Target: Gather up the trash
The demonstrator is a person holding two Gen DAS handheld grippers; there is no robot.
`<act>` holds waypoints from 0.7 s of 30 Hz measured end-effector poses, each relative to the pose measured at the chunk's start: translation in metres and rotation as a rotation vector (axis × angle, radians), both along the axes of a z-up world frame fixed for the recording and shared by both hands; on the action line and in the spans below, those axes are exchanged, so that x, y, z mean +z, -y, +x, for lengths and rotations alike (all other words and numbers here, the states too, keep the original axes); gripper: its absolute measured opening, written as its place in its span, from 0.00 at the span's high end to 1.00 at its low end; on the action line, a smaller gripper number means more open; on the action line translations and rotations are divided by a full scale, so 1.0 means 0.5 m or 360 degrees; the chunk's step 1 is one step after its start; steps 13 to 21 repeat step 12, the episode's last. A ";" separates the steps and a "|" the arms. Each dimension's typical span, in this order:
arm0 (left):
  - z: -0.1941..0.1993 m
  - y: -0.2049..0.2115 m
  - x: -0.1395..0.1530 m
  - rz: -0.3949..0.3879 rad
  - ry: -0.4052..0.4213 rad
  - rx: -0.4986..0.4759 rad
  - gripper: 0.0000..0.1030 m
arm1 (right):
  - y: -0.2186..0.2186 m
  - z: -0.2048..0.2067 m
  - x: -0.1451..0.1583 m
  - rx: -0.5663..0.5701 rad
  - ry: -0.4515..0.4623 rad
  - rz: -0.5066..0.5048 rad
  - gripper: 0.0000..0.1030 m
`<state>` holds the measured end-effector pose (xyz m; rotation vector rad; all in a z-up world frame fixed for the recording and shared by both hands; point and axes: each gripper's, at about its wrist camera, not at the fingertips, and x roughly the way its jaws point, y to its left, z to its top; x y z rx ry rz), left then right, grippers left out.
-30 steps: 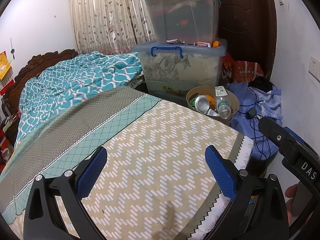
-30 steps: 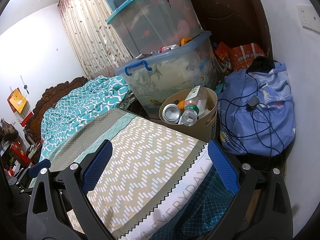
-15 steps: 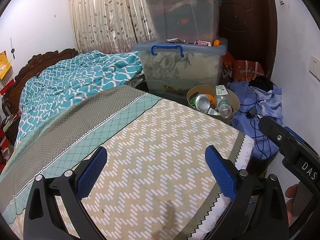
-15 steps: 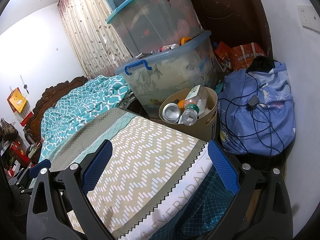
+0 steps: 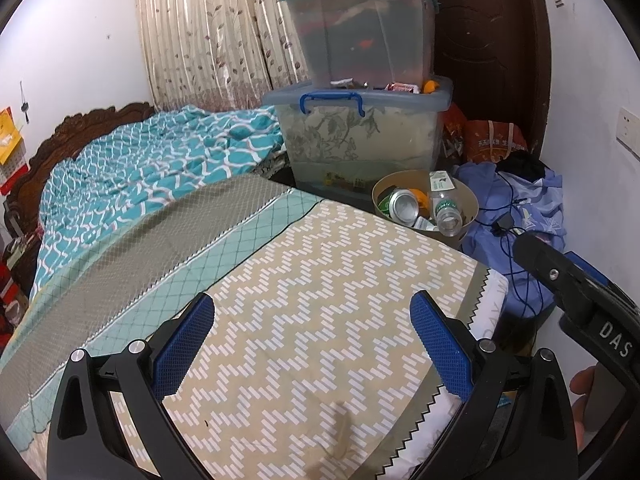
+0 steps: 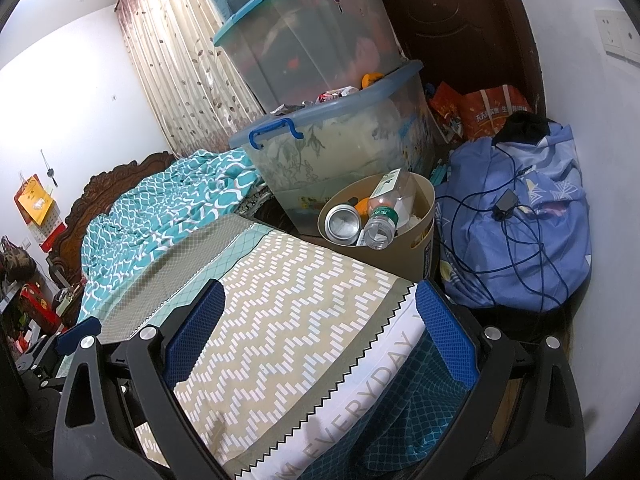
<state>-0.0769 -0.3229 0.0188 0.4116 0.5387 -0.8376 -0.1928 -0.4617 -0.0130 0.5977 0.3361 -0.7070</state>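
Note:
A tan waste bin (image 5: 471,202) (image 6: 425,216) stands on the floor past the bed's foot corner. In it lie a silver can (image 5: 404,205) (image 6: 342,224), a clear plastic bottle (image 5: 445,204) (image 6: 383,221) and an orange scrap. More wrappers and an orange piece (image 5: 429,85) (image 6: 370,79) rest on the lower storage box lid. My left gripper (image 5: 312,340) hangs open over the zigzag bedsheet, nothing between its blue pads. My right gripper (image 6: 320,336) is open over the bed's corner, also empty. The right gripper's black body (image 5: 576,292) shows at the left view's right edge.
Stacked clear storage boxes (image 5: 360,80) (image 6: 320,92) stand behind the bin. A blue bundle with cables (image 6: 516,216) and red bags (image 6: 492,112) fill the corner by the dark door. A teal quilt (image 5: 152,168) covers the bed's far half. A white wall runs along the right.
Both views have barely shifted; the left one has tilted very slightly, so the bin and boxes sit a touch lower. Both grippers have stayed open and empty.

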 end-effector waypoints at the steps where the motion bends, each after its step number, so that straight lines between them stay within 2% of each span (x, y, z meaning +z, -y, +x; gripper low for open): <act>1: -0.001 0.001 0.000 0.0002 0.0001 -0.0009 0.08 | 0.000 0.000 0.000 -0.0001 0.0001 0.0000 0.08; 21: 0.010 -0.006 0.003 0.0022 -0.0051 -0.0023 0.08 | -0.007 -0.006 -0.014 -0.0013 0.0013 0.0001 0.06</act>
